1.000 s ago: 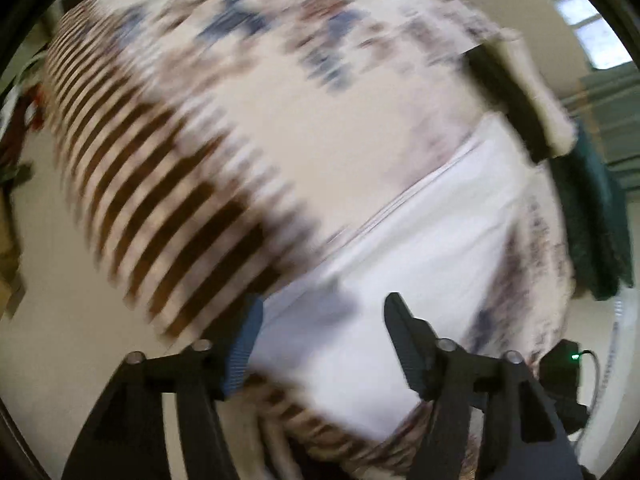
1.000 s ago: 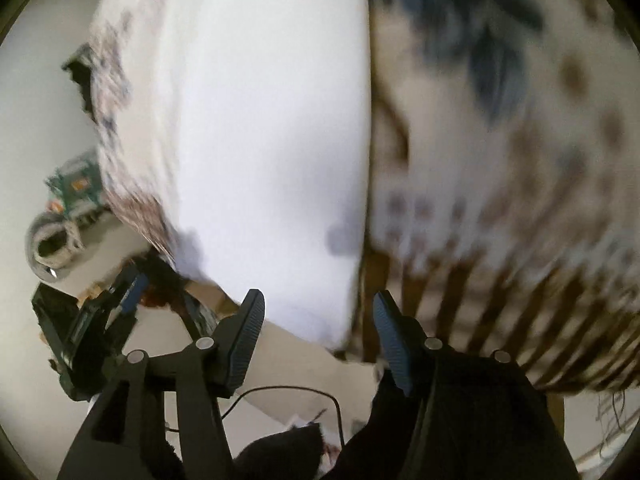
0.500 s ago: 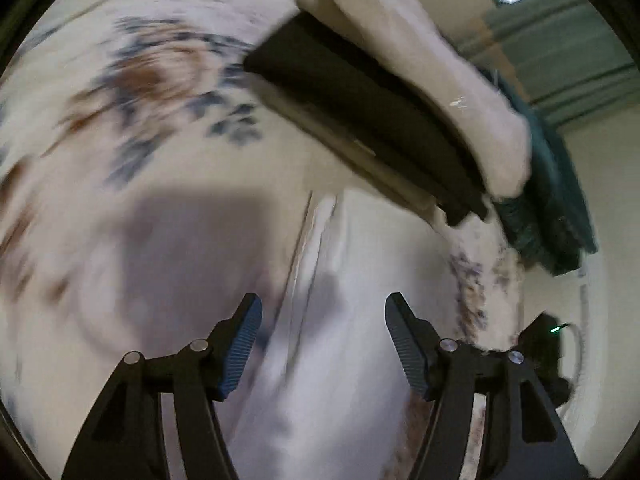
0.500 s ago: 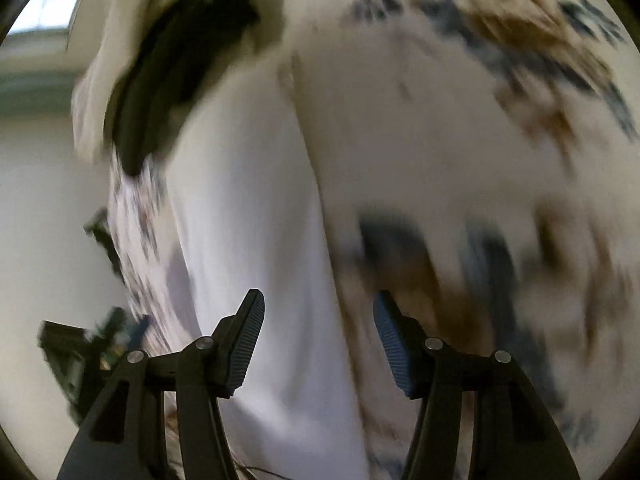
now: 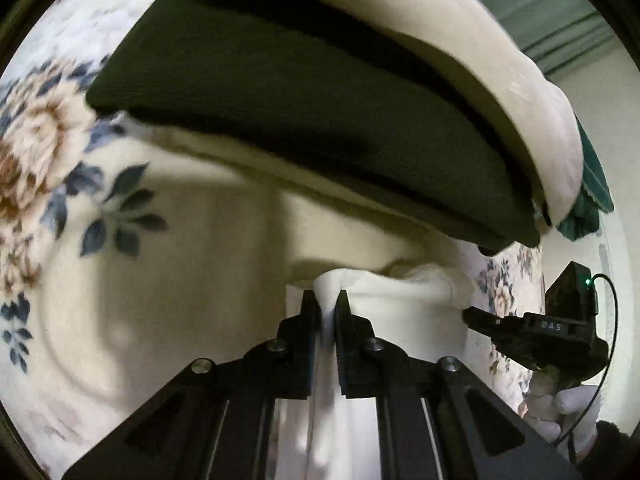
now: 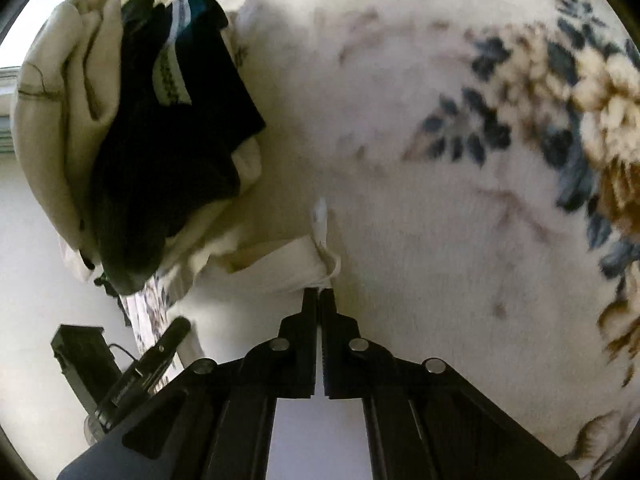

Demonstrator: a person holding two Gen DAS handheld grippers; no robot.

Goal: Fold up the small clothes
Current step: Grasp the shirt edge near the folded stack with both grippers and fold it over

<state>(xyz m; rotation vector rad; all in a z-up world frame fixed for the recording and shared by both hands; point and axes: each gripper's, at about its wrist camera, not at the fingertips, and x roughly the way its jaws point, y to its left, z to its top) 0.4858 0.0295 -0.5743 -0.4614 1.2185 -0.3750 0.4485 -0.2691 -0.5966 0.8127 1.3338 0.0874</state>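
Observation:
A small white garment lies on a floral blanket. My left gripper is shut on a bunched fold of its far edge. My right gripper is shut on the other corner of the same white garment, where a small label sticks up. The right gripper also shows at the right of the left wrist view, and the left gripper shows at the lower left of the right wrist view.
A stack of folded clothes sits just beyond the garment: a black piece between cream pieces, also in the right wrist view. A teal cloth lies behind it. The blanket's edge drops off by the left gripper.
Both grippers were open above the white garment; they have moved forward to its far edge by the stack and shut on it, one at each corner.

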